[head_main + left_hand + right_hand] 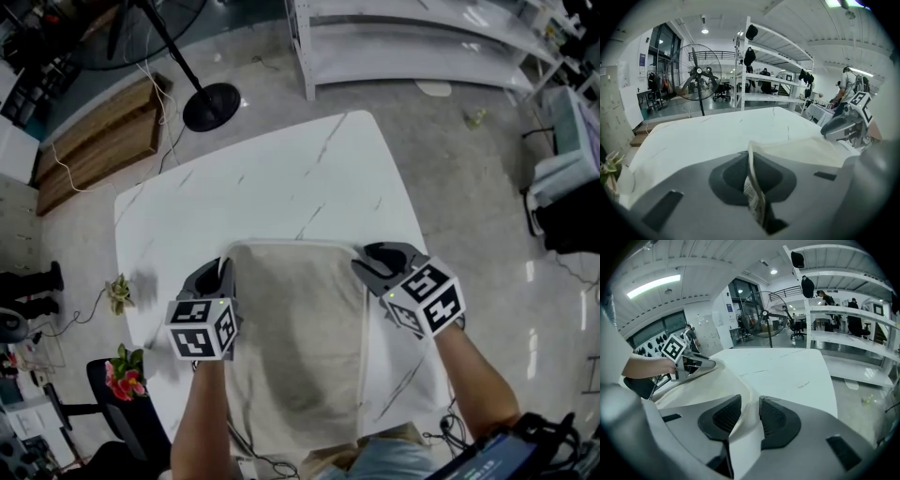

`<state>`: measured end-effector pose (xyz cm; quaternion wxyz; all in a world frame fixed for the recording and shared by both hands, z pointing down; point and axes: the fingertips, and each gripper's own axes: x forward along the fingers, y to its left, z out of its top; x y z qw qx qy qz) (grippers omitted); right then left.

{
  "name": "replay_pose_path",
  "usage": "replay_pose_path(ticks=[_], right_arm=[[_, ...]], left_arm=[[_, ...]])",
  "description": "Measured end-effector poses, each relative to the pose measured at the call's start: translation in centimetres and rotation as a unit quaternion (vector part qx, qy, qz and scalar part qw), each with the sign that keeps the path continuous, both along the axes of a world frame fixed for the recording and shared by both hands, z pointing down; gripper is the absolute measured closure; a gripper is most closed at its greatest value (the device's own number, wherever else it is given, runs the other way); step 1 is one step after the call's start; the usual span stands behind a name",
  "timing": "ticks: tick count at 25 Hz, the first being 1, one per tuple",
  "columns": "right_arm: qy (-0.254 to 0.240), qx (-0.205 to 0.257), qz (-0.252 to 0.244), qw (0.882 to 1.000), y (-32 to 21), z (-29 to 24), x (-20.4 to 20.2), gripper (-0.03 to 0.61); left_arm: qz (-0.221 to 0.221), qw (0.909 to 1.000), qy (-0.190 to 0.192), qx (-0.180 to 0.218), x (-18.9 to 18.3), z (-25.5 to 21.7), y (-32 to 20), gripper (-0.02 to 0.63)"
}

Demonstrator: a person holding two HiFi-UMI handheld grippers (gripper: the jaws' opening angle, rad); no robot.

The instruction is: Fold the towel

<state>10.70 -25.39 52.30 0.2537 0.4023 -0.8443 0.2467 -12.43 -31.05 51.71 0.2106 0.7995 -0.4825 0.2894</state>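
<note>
A beige towel [300,337] lies on the white marble table [281,178], running from mid-table to the near edge. My left gripper [225,269] is at the towel's far left corner, shut on the hem; in the left gripper view a thin fold of the towel [752,183] stands pinched between the jaws of the left gripper [751,173]. My right gripper [368,258] is at the far right corner. In the right gripper view the right gripper [750,416] has its jaws apart, with the towel [708,385] passing through the gap.
A standing fan's black base [211,105] and wooden boards [98,141] sit on the floor beyond the table's far left. White shelving [422,47] stands behind the table. Flowers [122,375] and a black chair are at the near left.
</note>
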Motion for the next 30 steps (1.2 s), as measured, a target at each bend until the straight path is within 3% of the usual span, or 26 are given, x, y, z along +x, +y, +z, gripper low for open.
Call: replay_pose_path(ticks=[4,6,7,30], right_arm=[[0.006,-0.03,-0.023,0.999,0.7,1.1,-0.6,0.44],[0.016,-0.035,-0.039,0.998,0.9,1.5,-0.8,0.537],[0.019,-0.035,-0.044,0.998,0.9,1.5,-0.8,0.546],[0.072,0.023,-0.046,0.996,-7.0,0.0,1.0,0.552]], left_arm=[[0.005,1.0,-0.004,0.0,0.1,0.2,0.1,0.595],[0.007,1.0,-0.006,0.0,0.3,0.3,0.1,0.595],[0.007,1.0,-0.006,0.001,0.3,0.2,0.0,0.595],[0.0,0.9983,-0.054,0.023,-1.5,0.4,-6.0,0.598]])
